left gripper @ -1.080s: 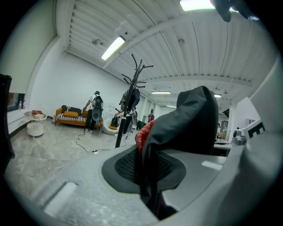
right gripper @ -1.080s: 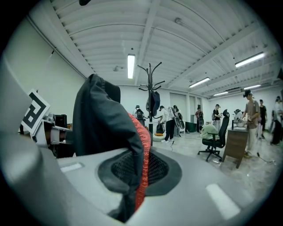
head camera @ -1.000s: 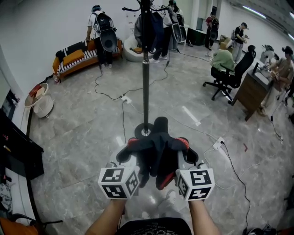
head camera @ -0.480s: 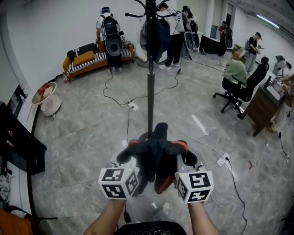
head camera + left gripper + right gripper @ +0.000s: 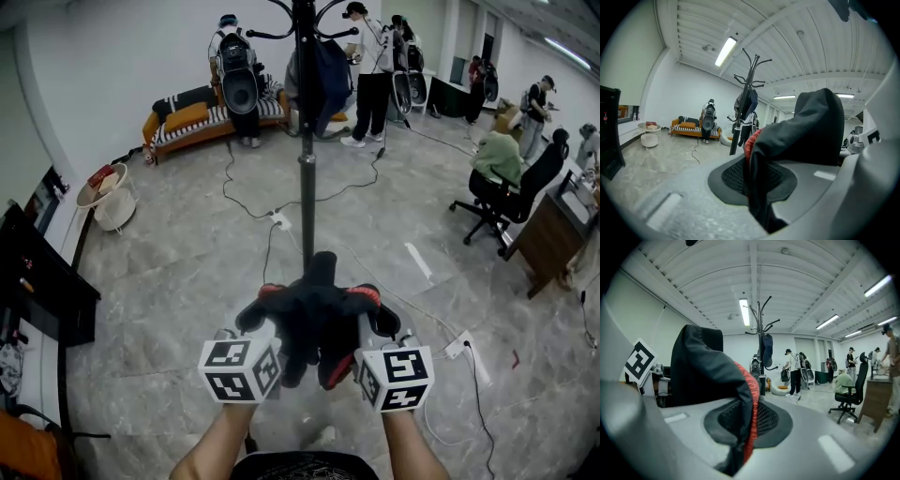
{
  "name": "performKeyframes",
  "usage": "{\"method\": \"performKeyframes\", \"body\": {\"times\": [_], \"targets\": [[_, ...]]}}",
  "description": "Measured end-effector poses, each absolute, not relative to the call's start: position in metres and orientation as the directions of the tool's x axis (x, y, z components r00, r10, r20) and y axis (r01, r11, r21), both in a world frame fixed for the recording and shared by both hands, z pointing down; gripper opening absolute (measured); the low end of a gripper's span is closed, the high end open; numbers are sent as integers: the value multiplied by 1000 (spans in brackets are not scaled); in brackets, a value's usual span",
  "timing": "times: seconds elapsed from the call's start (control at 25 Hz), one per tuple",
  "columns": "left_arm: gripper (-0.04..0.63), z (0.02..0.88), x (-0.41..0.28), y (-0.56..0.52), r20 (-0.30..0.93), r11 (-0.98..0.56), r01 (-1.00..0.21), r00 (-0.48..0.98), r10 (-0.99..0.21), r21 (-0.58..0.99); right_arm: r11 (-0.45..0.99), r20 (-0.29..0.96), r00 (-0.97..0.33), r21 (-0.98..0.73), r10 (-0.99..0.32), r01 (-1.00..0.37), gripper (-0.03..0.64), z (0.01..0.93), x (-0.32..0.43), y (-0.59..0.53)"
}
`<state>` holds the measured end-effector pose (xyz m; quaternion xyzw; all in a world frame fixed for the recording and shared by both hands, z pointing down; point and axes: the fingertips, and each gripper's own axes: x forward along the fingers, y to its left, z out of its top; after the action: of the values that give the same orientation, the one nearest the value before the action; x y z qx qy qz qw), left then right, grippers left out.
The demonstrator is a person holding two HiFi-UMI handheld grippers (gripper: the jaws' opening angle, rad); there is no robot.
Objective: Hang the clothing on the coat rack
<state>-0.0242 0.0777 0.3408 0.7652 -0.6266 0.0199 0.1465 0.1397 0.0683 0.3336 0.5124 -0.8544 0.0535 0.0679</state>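
I hold a black garment with red trim (image 5: 317, 317) bunched between both grippers, low in the head view. My left gripper (image 5: 265, 314) is shut on its left side and my right gripper (image 5: 372, 314) on its right side. In the left gripper view the cloth (image 5: 797, 136) is pinched between the jaws of the left gripper (image 5: 757, 192); in the right gripper view the same cloth (image 5: 710, 376) is clamped by the right gripper (image 5: 740, 437). The black coat rack (image 5: 306, 141) stands straight ahead, its base hidden behind the garment. A dark coat (image 5: 326, 70) hangs from its hooks (image 5: 761, 315).
Cables (image 5: 246, 202) and a power strip (image 5: 459, 345) lie on the grey floor around the rack. An orange sofa (image 5: 202, 117), several people (image 5: 373, 70), an office chair (image 5: 502, 197), a desk (image 5: 553, 234), a round side table (image 5: 108, 192) and a black cabinet (image 5: 37, 291) ring the room.
The rack and the far wall have come nearer and shifted slightly right in the head view; the rack's base is now covered by the garment. Both grippers keep the same hold.
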Motion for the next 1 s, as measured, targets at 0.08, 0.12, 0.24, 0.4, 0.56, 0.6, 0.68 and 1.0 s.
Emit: {"method": "performKeyframes", "body": {"times": [0.08, 0.12, 0.24, 0.4, 0.56, 0.6, 0.68, 1.0], "targets": [[32, 341, -17, 70, 215, -159, -968, 201, -956, 195, 480, 169, -476, -23, -863, -877, 25, 333, 147, 58], [32, 340, -14, 66, 217, -150, -970, 192, -957, 194, 487, 169, -483, -24, -859, -873, 25, 333, 150, 53], [32, 340, -7, 54, 221, -123, -974, 165, -961, 192, 507, 170, -503, -25, -847, -862, 25, 333, 158, 41], [32, 341, 1, 44, 217, -104, -975, 147, -965, 199, 520, 171, -516, -23, -840, -854, 25, 334, 167, 28], [32, 342, 4, 37, 219, -91, -975, 136, -966, 203, 528, 169, -524, -24, -834, -849, 25, 334, 171, 20], [32, 342, 5, 36, 219, -89, -975, 134, -966, 203, 530, 168, -526, -24, -834, -848, 25, 334, 172, 19], [32, 342, 6, 34, 219, -88, -976, 132, -967, 202, 530, 167, -527, -27, -833, -847, 25, 334, 173, 16], [32, 344, 2, 13, 222, -88, -975, 134, -966, 207, 528, 173, -525, -29, -833, -849, 25, 336, 169, -2]]}}
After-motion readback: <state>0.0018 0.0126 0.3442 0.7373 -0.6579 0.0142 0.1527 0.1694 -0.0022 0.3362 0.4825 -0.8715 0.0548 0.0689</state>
